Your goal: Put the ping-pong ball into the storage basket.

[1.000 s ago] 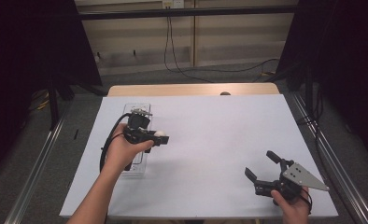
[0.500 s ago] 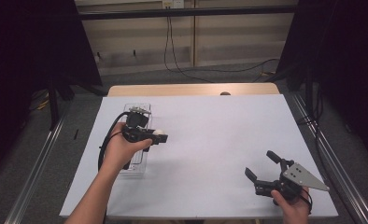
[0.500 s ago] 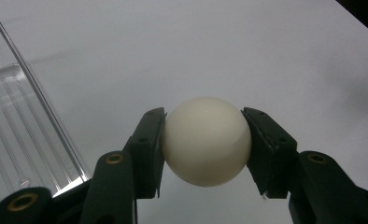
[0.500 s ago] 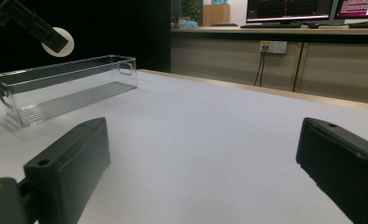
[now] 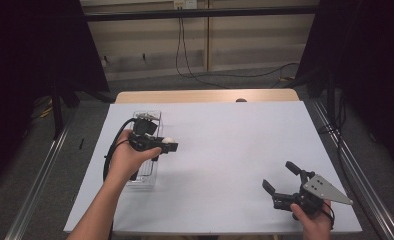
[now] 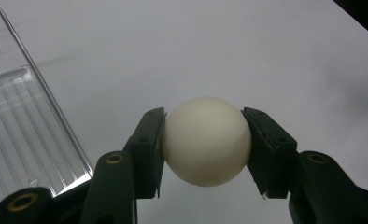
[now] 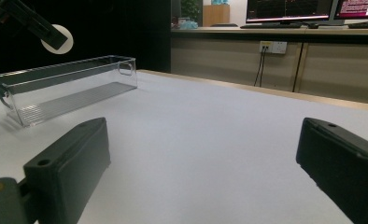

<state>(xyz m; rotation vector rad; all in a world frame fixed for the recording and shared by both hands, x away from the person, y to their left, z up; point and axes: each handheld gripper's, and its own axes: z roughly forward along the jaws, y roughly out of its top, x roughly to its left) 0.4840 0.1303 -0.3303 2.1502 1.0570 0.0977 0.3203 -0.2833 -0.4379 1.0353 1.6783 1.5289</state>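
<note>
From the high view, a person works at a white table point(image 5: 225, 150) with a two-jaw gripper in each hand: the left gripper point(image 5: 169, 146), held above the table's left side, pinches a white ball point(image 5: 168, 141) between its jaws, just beside the right-hand wall of a clear plastic bin point(image 5: 146, 175) that lies lengthwise on the table under the left hand point(image 5: 130, 157), while the right gripper point(image 5: 280, 182) rests low near the table's front right corner, well apart from ball and bin, its jaws spread with nothing between them and its grey three-cornered plate on top. In the left gripper view, the white ball point(image 6: 206, 141) sits squarely between the two black jaws, both pads pressed against its sides, the bare table surface point(image 6: 247, 56) behind it and the ribbed floor and rim of the clear plastic bin point(image 6: 18, 121) at the left edge of the frame. In the right gripper view, the right gripper point(image 7: 205, 154) looks across the table surface point(image 7: 210, 140) with its jaws standing wide and empty; farther off at upper left the clear plastic bin point(image 7: 65, 86) stands on the table, and above its near end the white ball point(image 7: 60, 39) hangs in the jaws of the left gripper point(image 7: 51, 35), clear of the bin's rim
</note>
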